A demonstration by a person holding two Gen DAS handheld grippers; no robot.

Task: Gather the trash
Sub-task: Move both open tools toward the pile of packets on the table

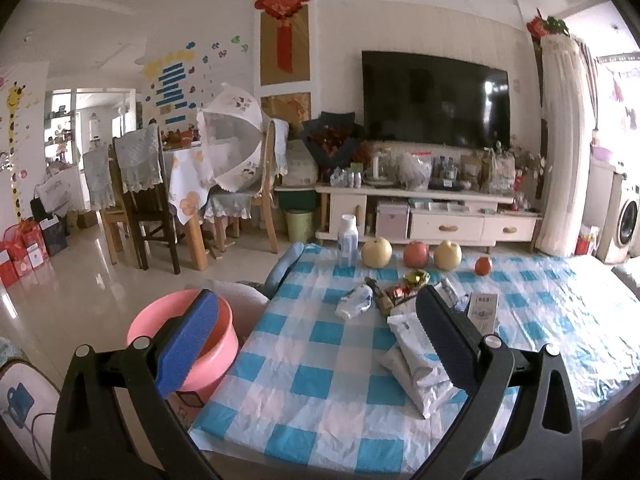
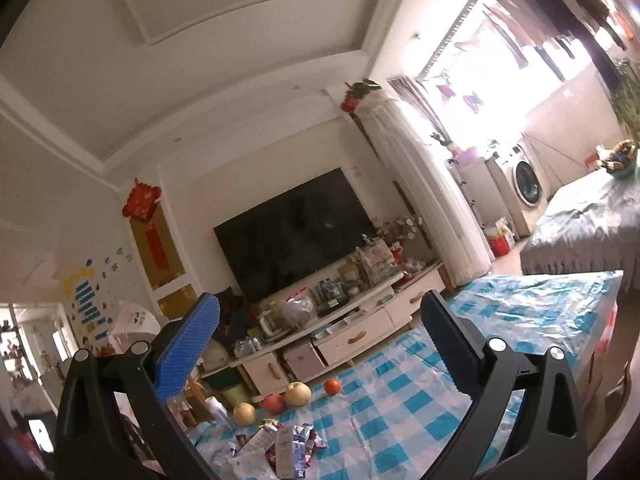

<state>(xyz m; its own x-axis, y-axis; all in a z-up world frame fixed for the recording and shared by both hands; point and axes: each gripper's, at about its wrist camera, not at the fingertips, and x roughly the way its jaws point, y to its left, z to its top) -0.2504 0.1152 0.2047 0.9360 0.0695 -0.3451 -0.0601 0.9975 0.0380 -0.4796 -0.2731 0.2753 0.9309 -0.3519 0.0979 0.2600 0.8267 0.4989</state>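
Observation:
A heap of trash lies on the blue-and-white checked tablecloth (image 1: 304,364): a crushed white bottle (image 1: 354,301), a small brown bottle (image 1: 380,295), shiny wrappers (image 1: 414,280), a flat carton (image 1: 483,309) and white plastic bags (image 1: 416,356). My left gripper (image 1: 316,344) is open above the near table edge, its right finger over the bags. A pink basin (image 1: 188,340) sits off the table's left edge, behind the left finger. My right gripper (image 2: 320,344) is open, tilted up high; the trash heap (image 2: 288,450) shows at the bottom of its view.
Along the table's far edge stand a white bottle (image 1: 347,240), two pears (image 1: 376,252), an apple (image 1: 416,254) and a small orange fruit (image 1: 483,266). Beyond are a TV cabinet (image 1: 428,216), dining chairs (image 1: 140,196) and a green bin (image 1: 300,224).

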